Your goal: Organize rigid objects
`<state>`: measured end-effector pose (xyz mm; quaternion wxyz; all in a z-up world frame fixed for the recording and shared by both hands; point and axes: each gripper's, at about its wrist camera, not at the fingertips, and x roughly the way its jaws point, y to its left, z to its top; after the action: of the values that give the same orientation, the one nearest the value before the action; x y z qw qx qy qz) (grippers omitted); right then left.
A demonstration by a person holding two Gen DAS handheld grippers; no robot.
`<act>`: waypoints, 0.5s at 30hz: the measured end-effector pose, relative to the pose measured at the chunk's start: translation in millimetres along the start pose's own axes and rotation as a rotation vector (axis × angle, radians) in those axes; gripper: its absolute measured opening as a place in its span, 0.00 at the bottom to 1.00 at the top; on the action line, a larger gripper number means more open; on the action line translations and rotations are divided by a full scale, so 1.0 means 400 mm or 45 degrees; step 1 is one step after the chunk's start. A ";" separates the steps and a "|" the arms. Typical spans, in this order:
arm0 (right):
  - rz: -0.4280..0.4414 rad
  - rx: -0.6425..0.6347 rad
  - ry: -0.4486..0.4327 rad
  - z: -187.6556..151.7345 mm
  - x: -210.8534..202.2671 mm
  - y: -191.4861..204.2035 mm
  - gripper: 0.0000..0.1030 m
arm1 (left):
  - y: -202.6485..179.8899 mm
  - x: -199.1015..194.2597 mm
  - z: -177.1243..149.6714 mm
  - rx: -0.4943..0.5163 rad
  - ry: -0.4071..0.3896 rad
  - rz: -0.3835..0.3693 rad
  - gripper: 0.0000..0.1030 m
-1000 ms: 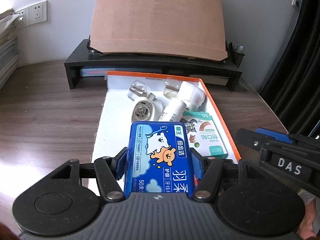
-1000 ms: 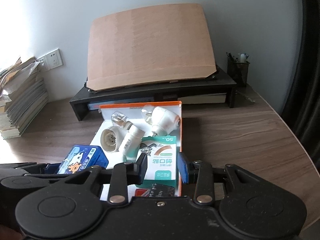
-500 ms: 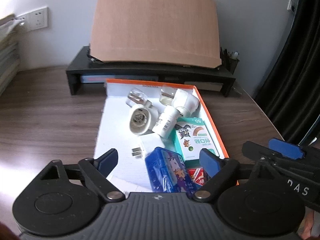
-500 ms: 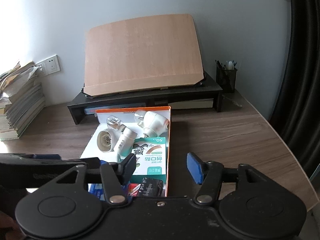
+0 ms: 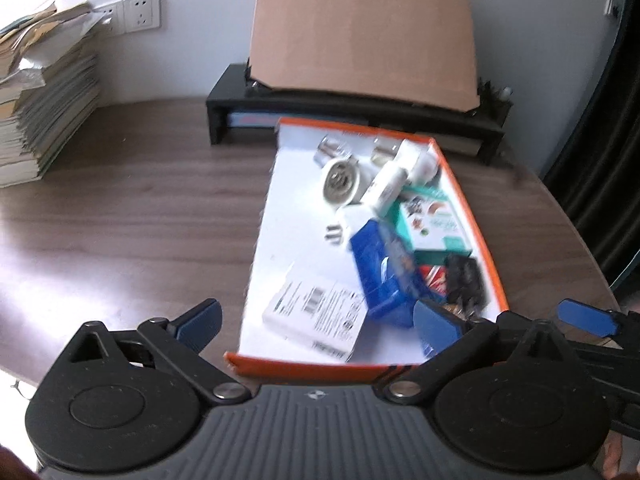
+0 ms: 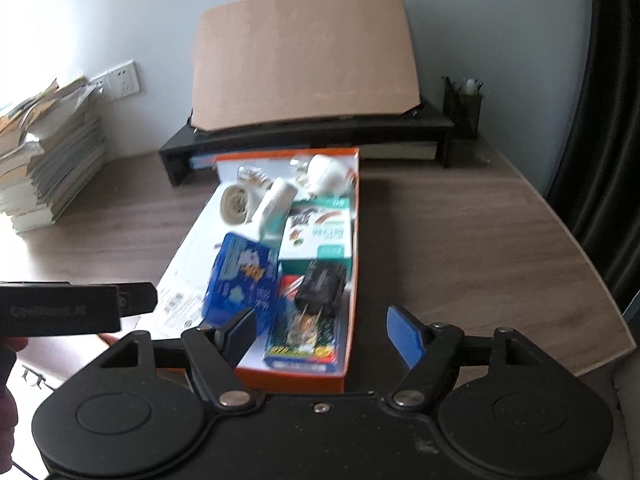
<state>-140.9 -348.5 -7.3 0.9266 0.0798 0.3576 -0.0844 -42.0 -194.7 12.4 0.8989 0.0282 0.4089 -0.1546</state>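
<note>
Blue, glossy and rectangular, the floss-pick box [image 5: 382, 270] now lies tilted inside the orange-walled tray [image 5: 466, 208], leaning on the cartons along the tray's right side; a second ago it was clamped upright between the left gripper's pads. Left gripper [image 5: 316, 320] has just been opening and its jaws stand wide with nothing between them, its blue pads hanging over the tray's near wall. Right gripper [image 6: 320, 330] was closed a second ago and has likewise just been opening; jaws now well apart and empty, over the tray's near right corner. Both views sit further back from the tray than before (frames are motion-blurred, so print on the packages is unreadable). Tray floor is flat white card. Far end: two clear-and-metal bulb-like pieces, a round white socket [image 5: 340, 178] and a white cylindrical tube [image 5: 386, 188]. Right side: a teal-and-white carton [image 5: 434, 226], then a matte black block [image 6: 322, 286] resting on a red and green pack [image 6: 304, 332]. Near left: a flat white box [image 5: 316, 316] with a barcode label, touching the blue box. Tray rests on a wood-grain desk [image 5: 132, 204], before a black monitor riser [image 5: 352, 106] bearing a curved brown board [image 5: 364, 28]; a paper stack [image 5: 44, 108] stands far left.
</note>
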 end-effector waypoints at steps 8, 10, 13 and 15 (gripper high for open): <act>0.006 -0.014 0.023 -0.012 0.003 0.017 0.85 | 0.013 -0.001 -0.021 -0.014 0.029 0.055 1.00; 0.006 -0.018 0.022 -0.013 0.003 0.017 0.85 | 0.011 -0.002 -0.026 -0.005 0.036 0.063 1.00; 0.002 -0.018 0.020 -0.013 0.002 0.014 0.85 | 0.005 -0.001 -0.028 0.013 0.039 0.073 1.00; -0.002 -0.015 0.021 -0.014 0.002 0.010 0.85 | 0.000 0.002 -0.027 0.020 0.040 0.072 1.00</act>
<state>-142.8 -343.4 -11.6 0.9241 0.0746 0.3657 -0.0823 -49.5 -192.8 4.6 0.8961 0.0493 0.4209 -0.1318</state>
